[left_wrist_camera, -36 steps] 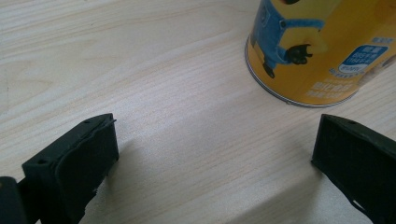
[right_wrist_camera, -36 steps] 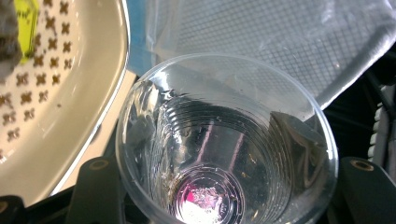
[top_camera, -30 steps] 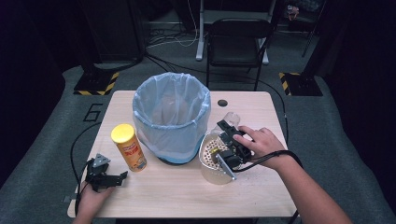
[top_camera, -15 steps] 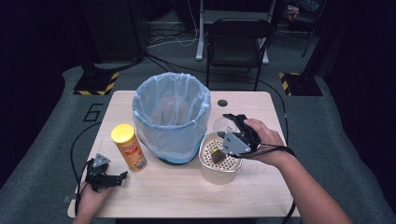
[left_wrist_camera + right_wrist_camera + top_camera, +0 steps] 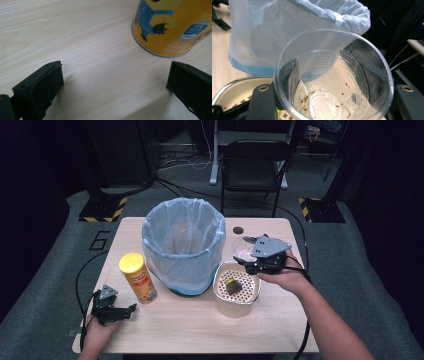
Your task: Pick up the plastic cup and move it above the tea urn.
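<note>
My right gripper is shut on a clear plastic cup, held just beyond a white bowl with a perforated strainer insert. A dark tea bag lies in the strainer. In the right gripper view the cup sits between the black jaws, empty apart from dark specks on its wall. My left gripper rests on the table at the front left, open, with nothing between its jaws. A yellow can stands just ahead of it.
A bin lined with a blue bag stands mid-table, left of the strainer bowl; the yellow can is at its left. A small dark disc lies near the table's far edge. A black chair stands behind the table.
My right gripper has drawn back from over the strainer bowl toward the table's far right, still holding the cup. The left gripper has stayed put.
</note>
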Demonstrator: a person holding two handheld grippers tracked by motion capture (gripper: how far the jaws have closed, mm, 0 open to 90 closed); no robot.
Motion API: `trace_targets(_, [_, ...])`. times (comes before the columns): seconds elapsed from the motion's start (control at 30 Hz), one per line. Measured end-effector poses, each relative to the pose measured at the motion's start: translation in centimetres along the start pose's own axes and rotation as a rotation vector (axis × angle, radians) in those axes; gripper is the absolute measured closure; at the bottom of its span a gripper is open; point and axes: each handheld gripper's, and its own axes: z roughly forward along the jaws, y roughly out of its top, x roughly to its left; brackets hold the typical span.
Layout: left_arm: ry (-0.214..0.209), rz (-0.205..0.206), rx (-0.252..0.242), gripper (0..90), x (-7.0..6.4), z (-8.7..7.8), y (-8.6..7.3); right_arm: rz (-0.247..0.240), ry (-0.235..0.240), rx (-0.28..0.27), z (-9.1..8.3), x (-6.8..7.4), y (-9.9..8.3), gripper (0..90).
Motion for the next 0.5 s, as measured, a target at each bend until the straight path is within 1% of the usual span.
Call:
trace_targets(0.03, [0.000, 0.001, 0.001, 0.2, 0.0, 0.0, 0.0, 0.000, 0.000, 0.000, 0.0, 0.0, 0.0, 35.0])
trace_targets(0.13, [0.000, -0.001, -0.001, 0.2, 0.0, 0.0, 0.0, 0.042, 0.034, -0.016, -0.1, -0.5, 0.2, 35.1])
trace_targets(0.23, [0.000, 0.002, 0.001, 0.2, 0.0, 0.0, 0.0, 0.063, 0.052, -0.019, -0.3, -1.0, 0.7, 35.1])
trace_targets(0.27, [0.000, 0.002, 0.001, 0.2, 0.0, 0.0, 0.0, 0.073, 0.067, -0.017, -0.4, -1.2, 1.0, 35.0])
trace_targets(0.33, [0.000, -0.001, -0.002, 0.3, 0.0, 0.0, 0.0, 0.084, 0.080, -0.017, -0.7, -1.5, 1.7, 34.9])
trace_targets(0.4, [0.001, -0.001, -0.002, 0.3, 0.0, 0.0, 0.0, 0.114, 0.090, -0.013, -1.0, -1.9, 2.5, 34.7])
trace_targets(0.5, [0.001, -0.002, -0.002, 0.4, 0.0, 0.0, 0.0, 0.160, 0.103, -0.024, -1.4, -2.7, 3.7, 34.4])
